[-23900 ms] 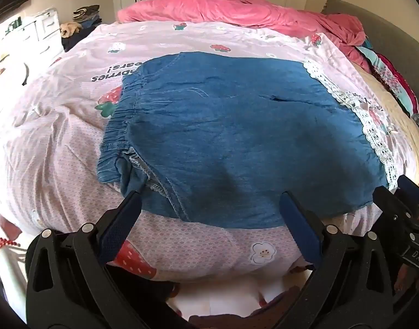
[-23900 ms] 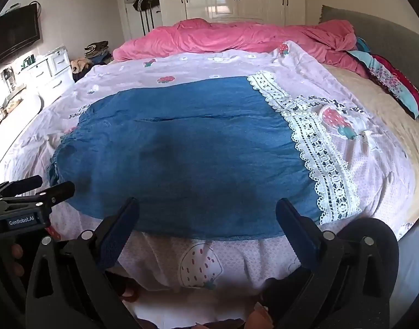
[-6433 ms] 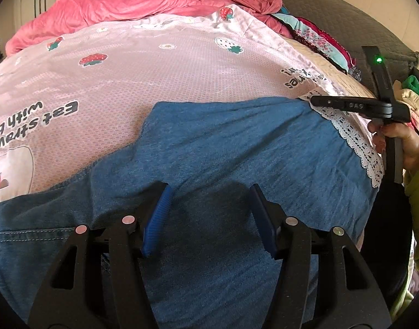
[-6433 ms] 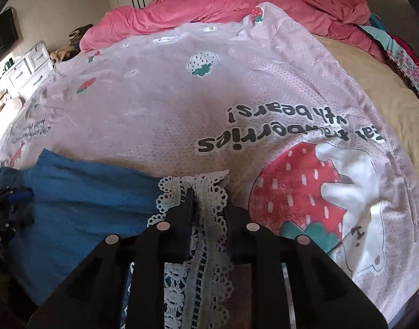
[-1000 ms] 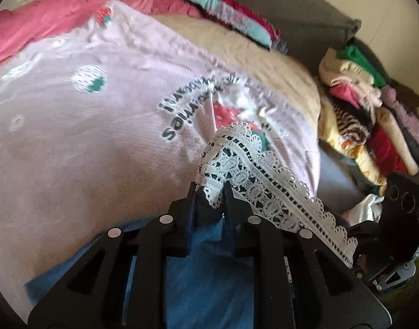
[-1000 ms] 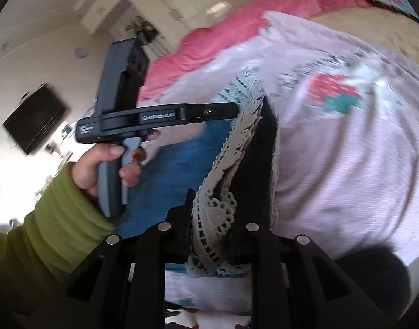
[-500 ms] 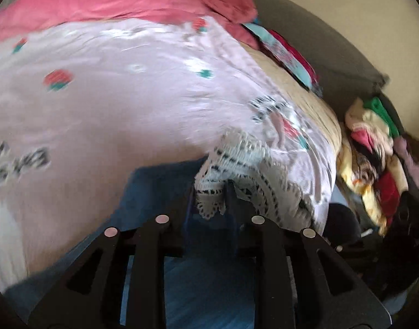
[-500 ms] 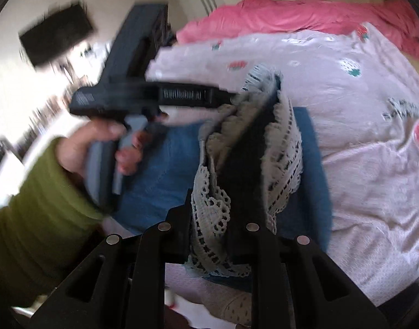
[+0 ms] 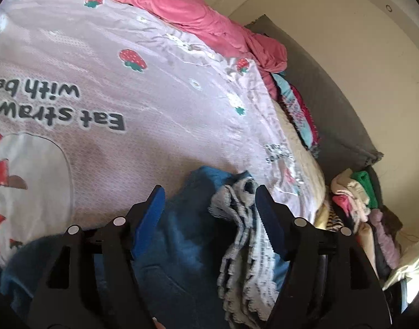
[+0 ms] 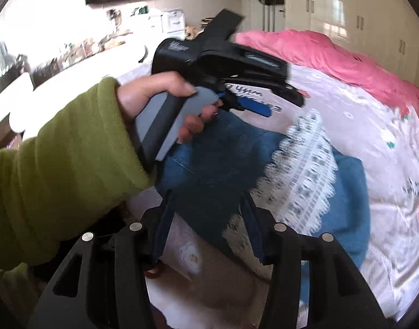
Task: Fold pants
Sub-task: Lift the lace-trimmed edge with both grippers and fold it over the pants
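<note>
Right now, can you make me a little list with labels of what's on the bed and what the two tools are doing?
clothing: blue denim pants with a white lace hem, bunched up
resting on: pink strawberry-print quilt
behind: pink blanket, heaped
left tool: jaws opening, denim and lace between them, not pinched
right tool: jaws opening, denim between them
person: green sleeve, hand on the left tool's handle

Strawberry-print quilt (image 9: pixel 165 87), pink duvet (image 9: pixel 182 5)
</note>
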{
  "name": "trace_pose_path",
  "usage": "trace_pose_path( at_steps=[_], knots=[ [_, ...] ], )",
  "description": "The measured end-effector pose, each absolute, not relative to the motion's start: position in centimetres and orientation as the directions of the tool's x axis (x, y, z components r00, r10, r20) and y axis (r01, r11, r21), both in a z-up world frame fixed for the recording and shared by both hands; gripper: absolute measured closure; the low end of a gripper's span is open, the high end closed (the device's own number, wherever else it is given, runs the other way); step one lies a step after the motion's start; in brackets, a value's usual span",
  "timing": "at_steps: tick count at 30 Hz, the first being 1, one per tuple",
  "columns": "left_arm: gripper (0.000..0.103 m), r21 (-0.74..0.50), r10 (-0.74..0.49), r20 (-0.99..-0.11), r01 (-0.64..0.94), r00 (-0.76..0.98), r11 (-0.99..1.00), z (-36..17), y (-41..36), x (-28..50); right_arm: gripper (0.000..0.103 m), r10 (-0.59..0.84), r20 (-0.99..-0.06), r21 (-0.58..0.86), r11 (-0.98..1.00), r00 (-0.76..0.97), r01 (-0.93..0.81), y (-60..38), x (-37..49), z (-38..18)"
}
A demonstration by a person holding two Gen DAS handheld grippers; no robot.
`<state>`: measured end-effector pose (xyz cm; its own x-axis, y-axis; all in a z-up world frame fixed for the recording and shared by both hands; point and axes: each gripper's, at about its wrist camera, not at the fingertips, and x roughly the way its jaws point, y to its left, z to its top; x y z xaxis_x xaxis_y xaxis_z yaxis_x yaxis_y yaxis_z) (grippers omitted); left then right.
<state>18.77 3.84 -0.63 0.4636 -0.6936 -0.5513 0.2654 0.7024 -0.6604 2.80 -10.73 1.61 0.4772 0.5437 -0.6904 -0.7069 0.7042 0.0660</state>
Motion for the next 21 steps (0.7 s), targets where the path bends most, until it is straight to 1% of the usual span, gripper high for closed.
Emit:
trace_pose_path(
  at_steps=[2,3,4,5,9,13,15,19,21],
  knots=[
    [0.040,-0.677,-0.717,-0.541,0.277,0.440,0.681,-0.6,3.2,18.6,0.055,0.518,-0.693,0.071,0.741,0.501,-0.668,-12.3,2.8,1.7],
    [0.040,-0.683,-0.727,-0.536,0.285,0.429,0.672,-0.6,2.8,18.5,0.052,0.491,-0.697,0.059,0.766,0.523,-0.641,-13.3,2.9,1.6],
    [0.039,-0.687,-0.734,-0.532,0.291,0.422,0.666,-0.8,2.6,18.4,0.044,0.462,-0.700,0.031,0.782,0.545,-0.623,-13.7,1.9,1.4],
    [0.039,-0.690,-0.741,-0.530,0.297,0.412,0.660,-0.8,2.2,18.3,0.043,0.440,-0.703,0.012,0.792,0.559,-0.610,-14.2,2.0,1.1],
    [0.039,-0.677,-0.737,-0.551,0.308,0.391,0.669,-1.3,1.2,18.0,0.043,0.432,-0.730,0.022,0.790,0.530,-0.613,-13.8,1.6,-0.1],
    [0.039,-0.662,-0.724,-0.573,0.303,0.385,0.685,-1.9,0.5,18.1,0.045,0.411,-0.737,-0.044,0.763,0.536,-0.645,-11.8,0.9,-0.9],
    [0.039,-0.650,-0.711,-0.581,0.299,0.397,0.698,-2.0,0.2,18.0,0.045,0.350,-0.755,-0.089,0.782,0.554,-0.617,-10.9,1.3,-1.7],
    [0.039,-0.648,-0.712,-0.578,0.306,0.400,0.698,-2.0,-0.5,18.0,0.046,0.310,-0.777,-0.084,0.812,0.548,-0.578,-10.7,1.9,-3.1],
    [0.042,-0.648,-0.715,-0.578,0.311,0.394,0.695,-2.1,-0.9,18.0,0.047,0.300,-0.782,-0.083,0.819,0.546,-0.568,-10.4,2.2,-3.4]
  ],
)
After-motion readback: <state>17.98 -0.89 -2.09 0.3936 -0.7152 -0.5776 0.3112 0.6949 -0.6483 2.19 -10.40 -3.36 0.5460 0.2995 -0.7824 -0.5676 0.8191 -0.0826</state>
